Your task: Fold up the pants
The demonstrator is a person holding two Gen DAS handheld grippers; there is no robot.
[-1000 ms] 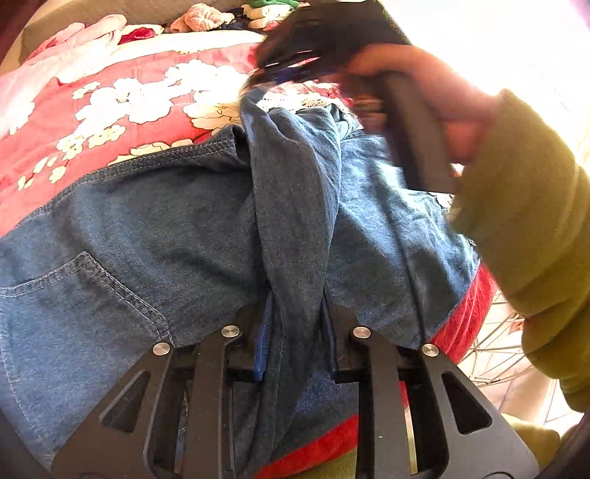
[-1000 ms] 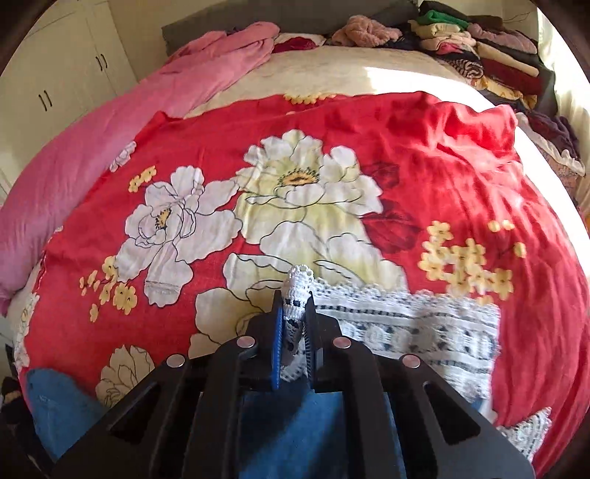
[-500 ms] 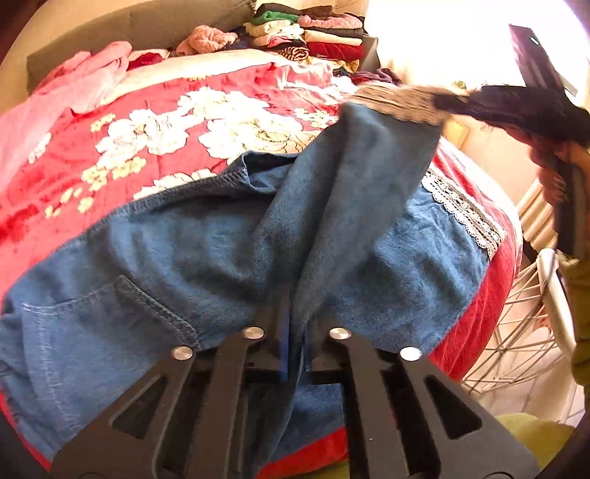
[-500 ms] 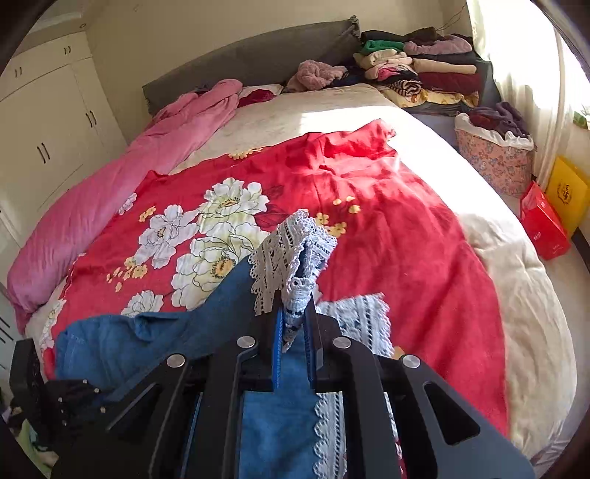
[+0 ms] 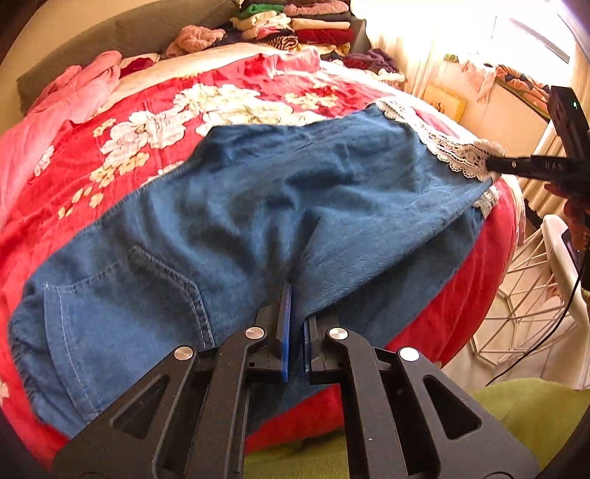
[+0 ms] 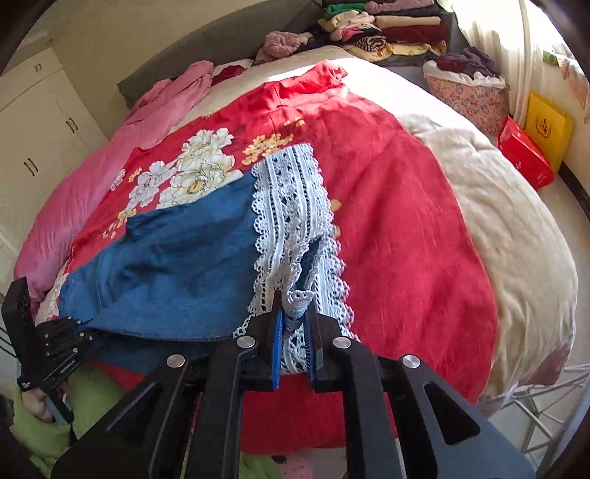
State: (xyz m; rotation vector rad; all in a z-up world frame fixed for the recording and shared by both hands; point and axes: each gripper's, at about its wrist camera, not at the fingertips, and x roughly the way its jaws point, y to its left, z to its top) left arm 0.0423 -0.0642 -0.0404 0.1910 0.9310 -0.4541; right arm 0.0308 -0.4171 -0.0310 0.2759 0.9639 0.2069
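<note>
Pants [image 5: 265, 206], 1 pair, 2 claws clamped

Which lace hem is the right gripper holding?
The upper one, pinched in the right gripper; the other hem lies underneath on the blanket.

1. It was a bedroom in a home: a wide bed [image 6: 516, 228] filled most of both views, under a red floral blanket [image 6: 398, 235] and a cream quilt.
2. A grey headboard [image 6: 206, 48] ran behind the bed at 12 o'clock.
3. A pink duvet [image 6: 88, 184] lay bunched along the bed's edge at 9 to 10 o'clock.
4. Folded clothes [image 6: 391, 25] were stacked at the bed's head at 1 o'clock.
5. White wardrobe doors [image 6: 40, 125] with dark handles stood at 9 o'clock in the right wrist view.
6. A floral basket [image 6: 468, 95] of clothes sat on the floor at 2 o'clock, near a red box [image 6: 523, 154] and a yellow one.
7. Pale curtains [image 5: 435, 44] glowed with daylight at 1 o'clock in the left wrist view.
</note>
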